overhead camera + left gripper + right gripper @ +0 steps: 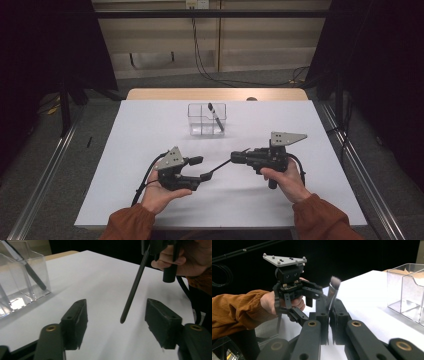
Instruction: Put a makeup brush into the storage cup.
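The slim black makeup brush with a pale soft tuft (333, 291) is clamped between the closed jaws of the right hand-held gripper (239, 157); its handle is hidden there, but the left gripper view shows it tapering down between the wide-apart jaws of the left hand-held gripper (116, 317), above the white worktop (150, 125). A clear plastic divided box (207, 119), partly cut off in both gripper views, holds a dark pen-like stick (216, 117).

left gripper (198, 168): jaws spread wide, near table's front edge | right gripper (235, 157): jaws clamped together, pointing at left gripper
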